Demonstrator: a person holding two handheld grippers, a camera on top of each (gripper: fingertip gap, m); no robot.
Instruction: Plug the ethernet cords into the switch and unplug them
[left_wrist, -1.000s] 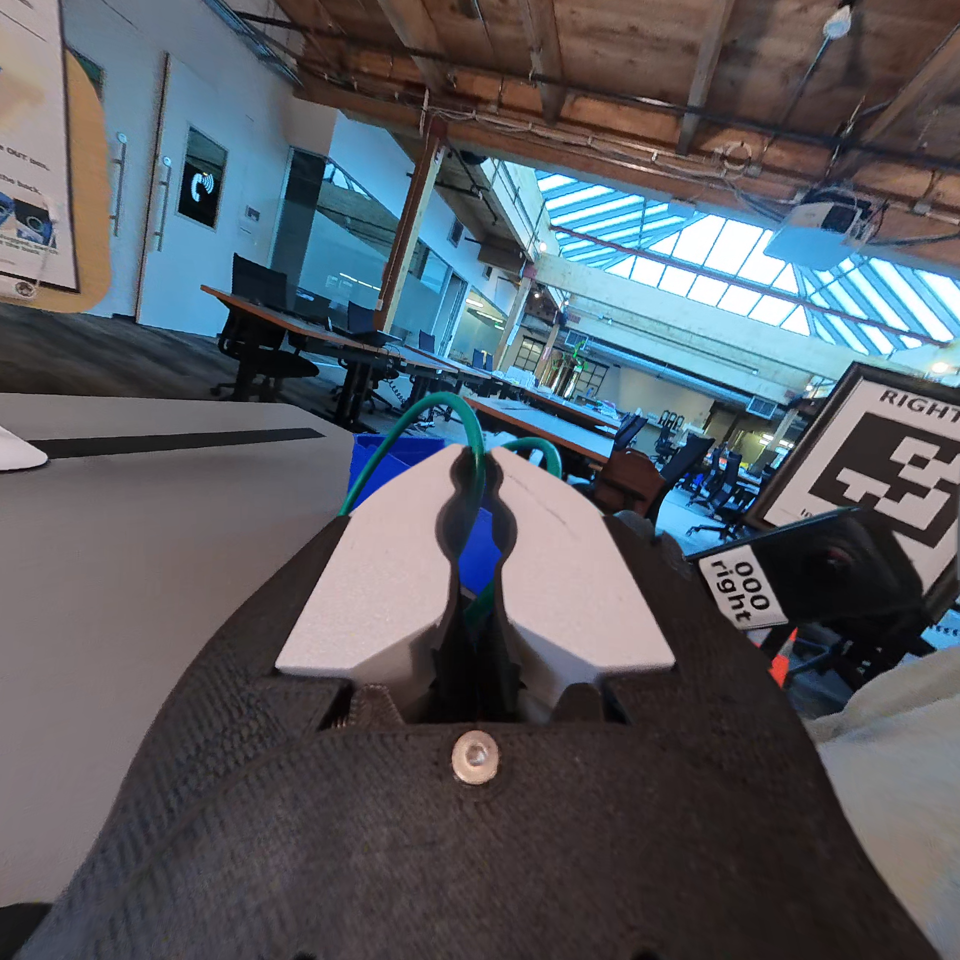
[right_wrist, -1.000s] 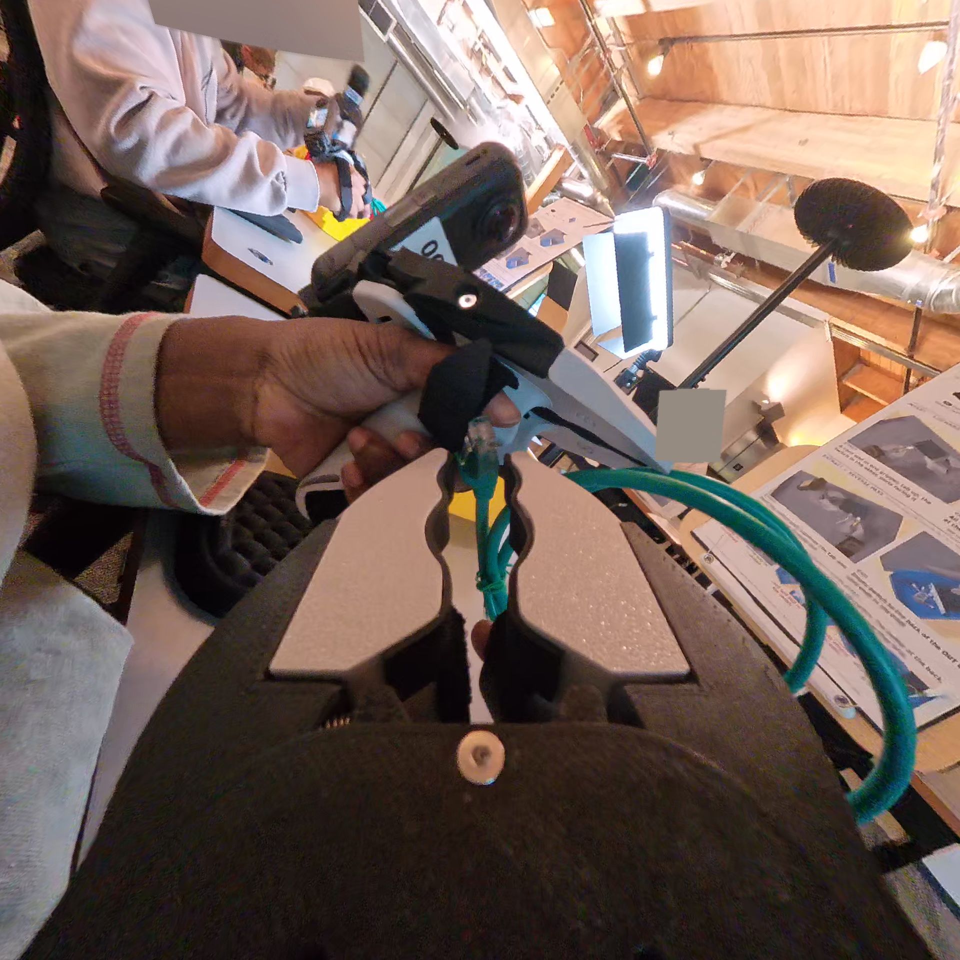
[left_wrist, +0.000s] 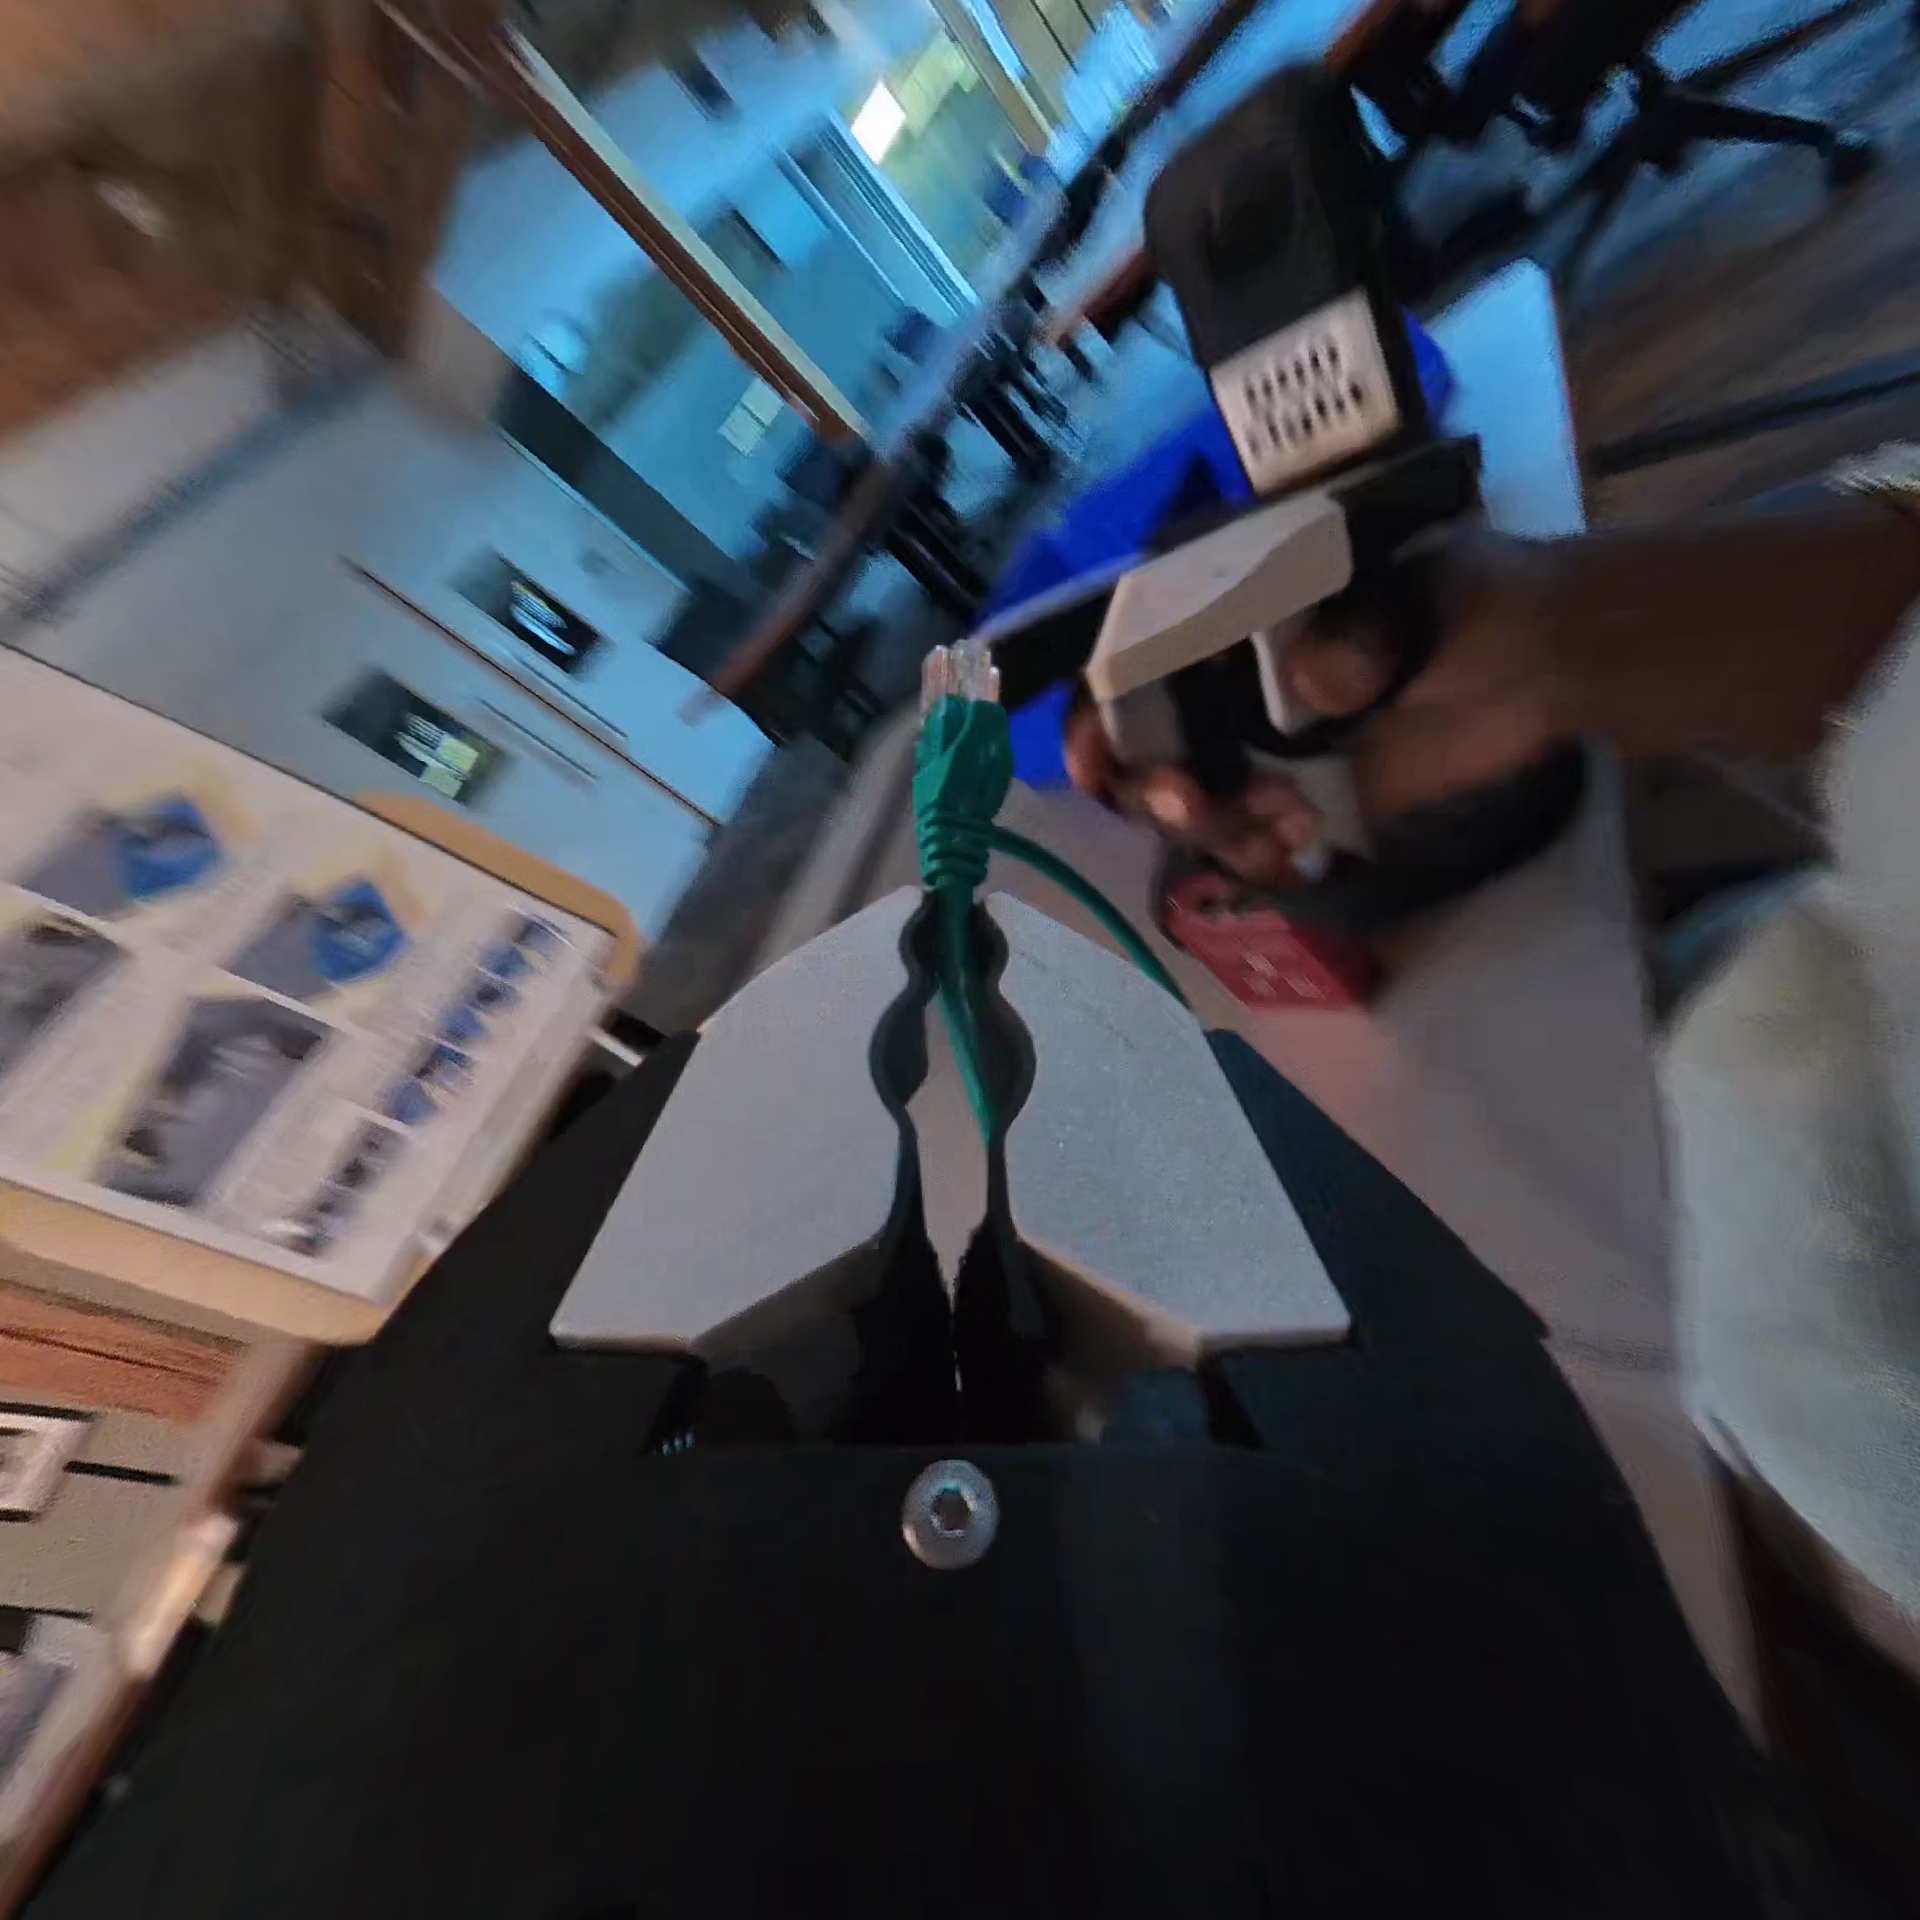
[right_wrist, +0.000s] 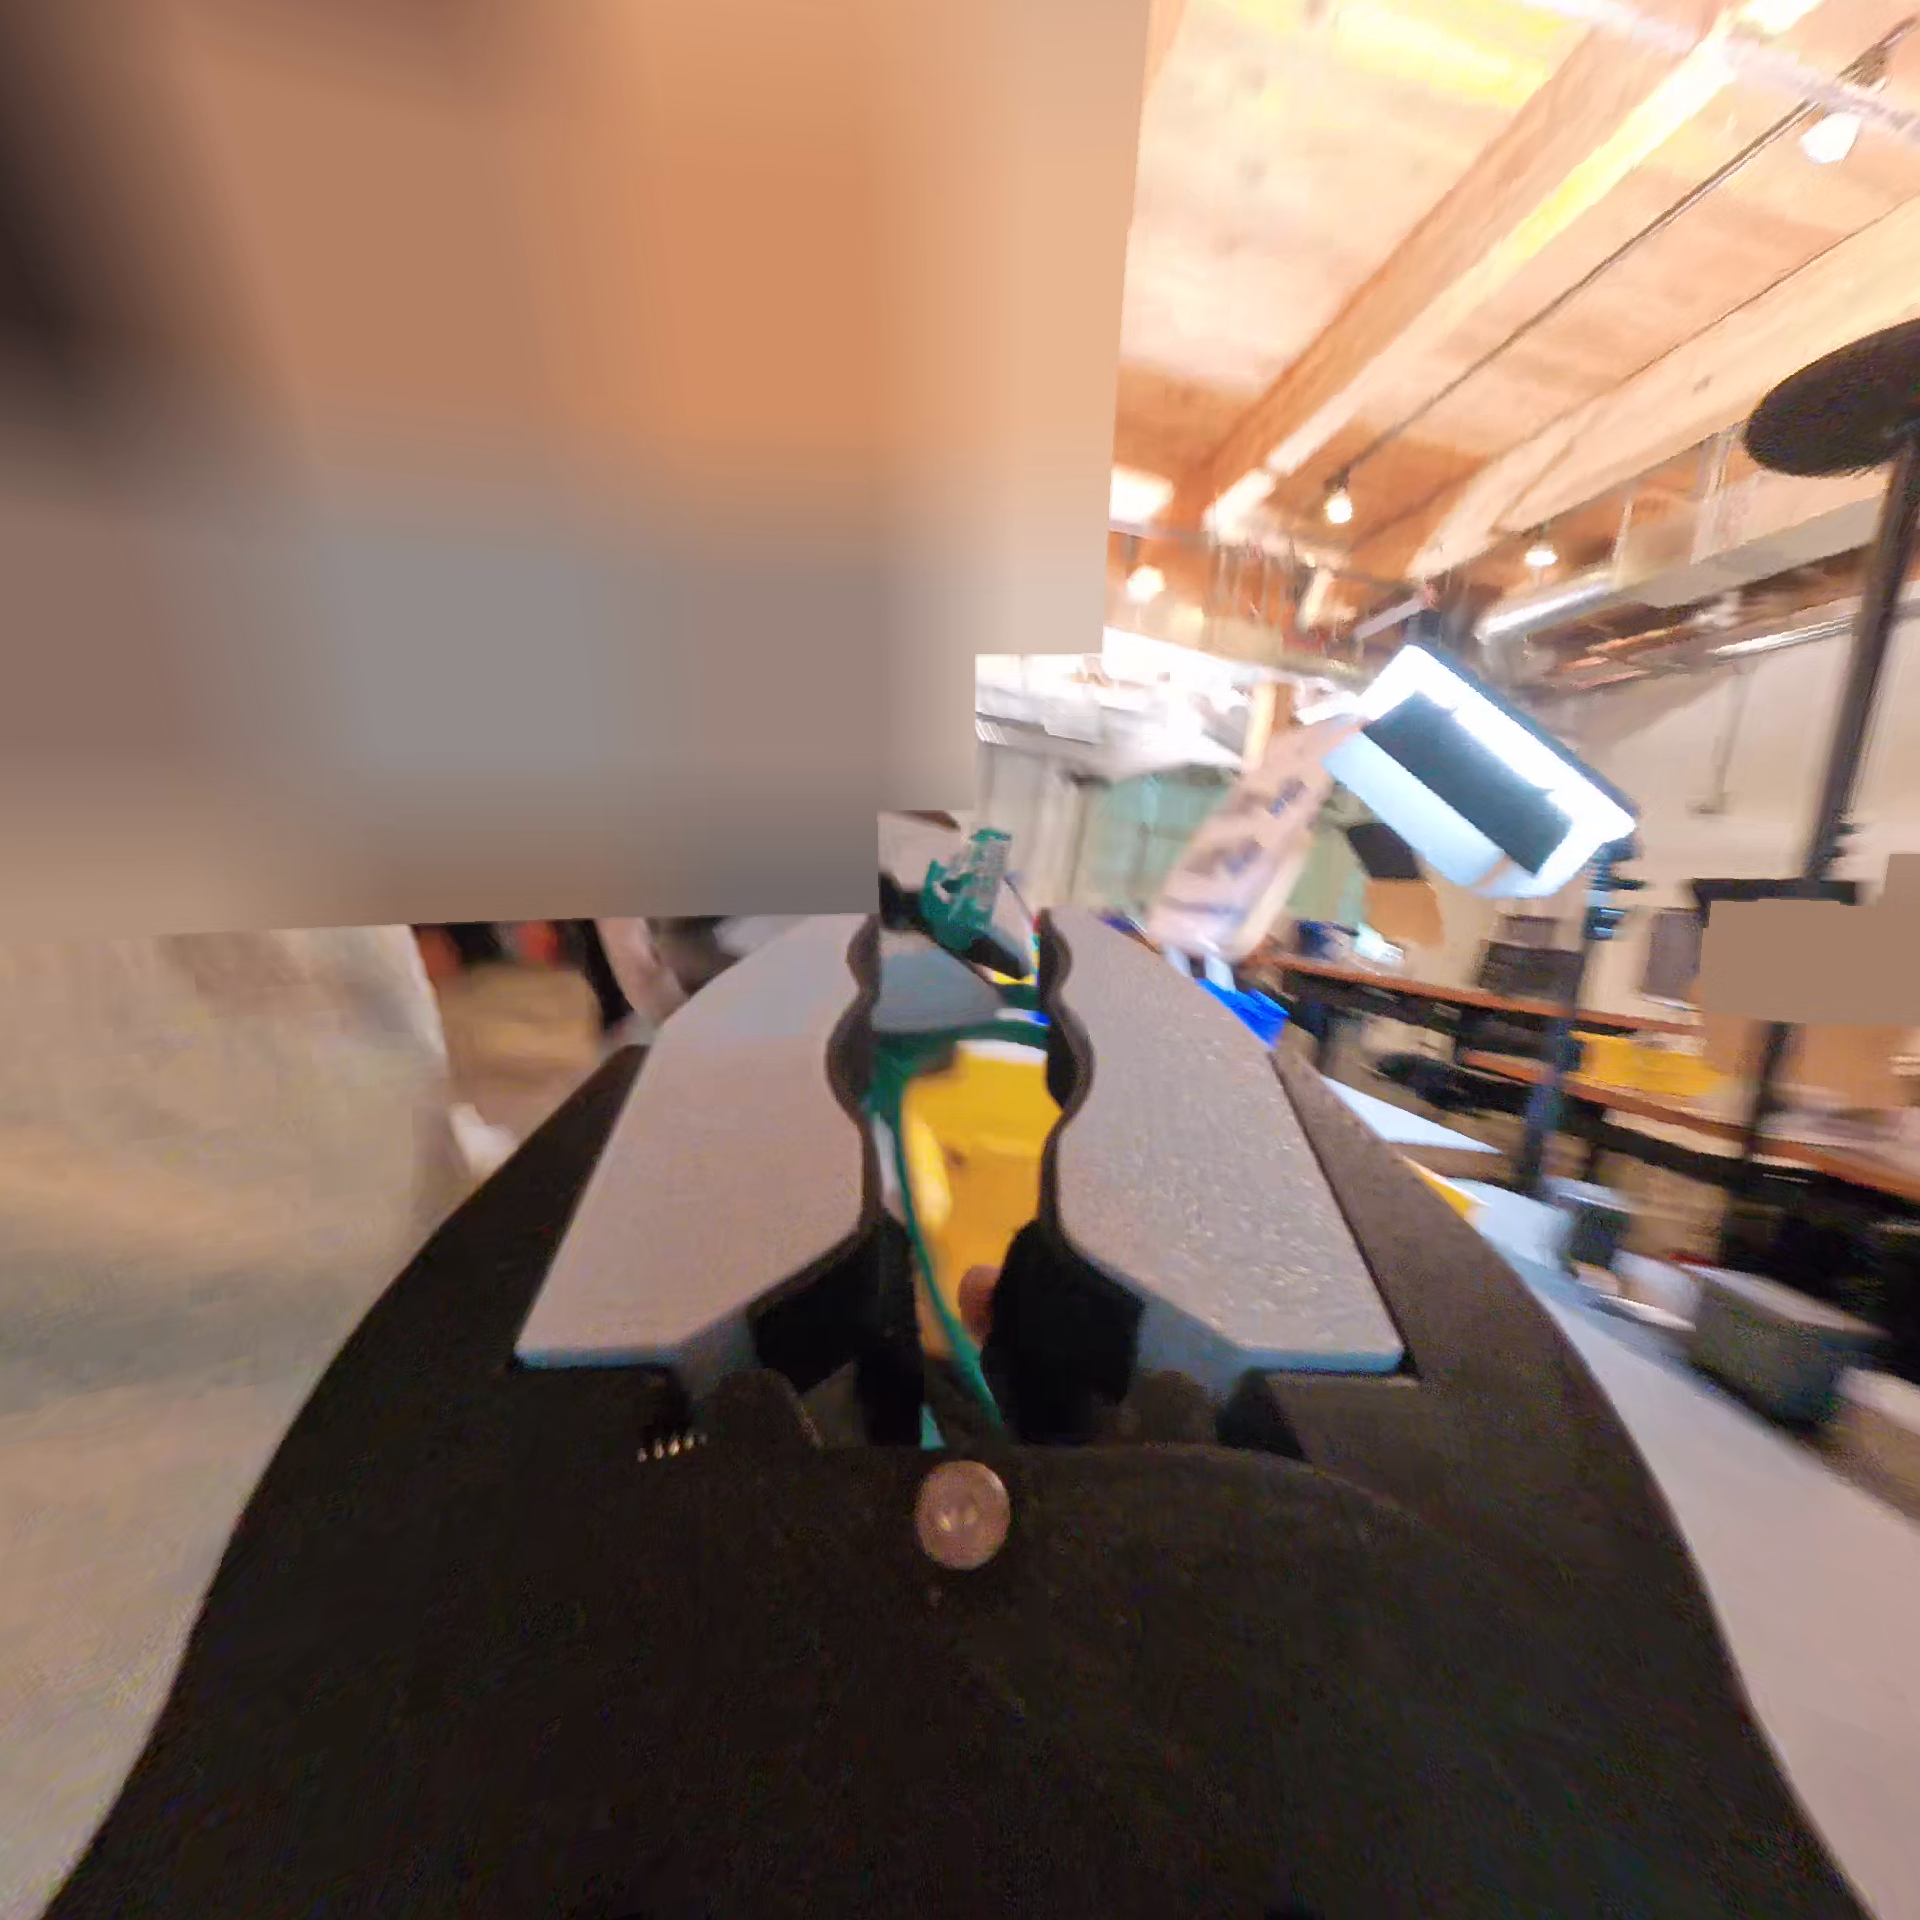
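Observation:
My left gripper (left_wrist: 951, 904) is shut on a green ethernet cord (left_wrist: 961, 810). Its clear plug (left_wrist: 961, 675) sticks out past the fingertips, and the cord trails off to the right. The right gripper (left_wrist: 1195, 623), held by a hand (left_wrist: 1558, 644), is farther right and clear of that plug. In the right wrist view my right gripper (right_wrist: 961, 935) has its fingers apart. A thin green cord (right_wrist: 940, 1299) runs loosely between them, and a green plug (right_wrist: 971, 878) sits tilted just past the tips. No switch is clearly seen; both views are blurred by motion.
A red box (left_wrist: 1268, 956) lies on the grey table (left_wrist: 1455, 1143) under the hand, with a blue bin (left_wrist: 1101, 540) behind it. A board of picture sheets (left_wrist: 260, 987) is on the left. A yellow bin (right_wrist: 987, 1132), a light panel (right_wrist: 1475, 800) and long desks (right_wrist: 1558, 1018) are ahead.
Both grippers have swung round quickly. The left gripper now shows the plug sticking out of its tips. The right gripper's fingers have spread wider around its cord.

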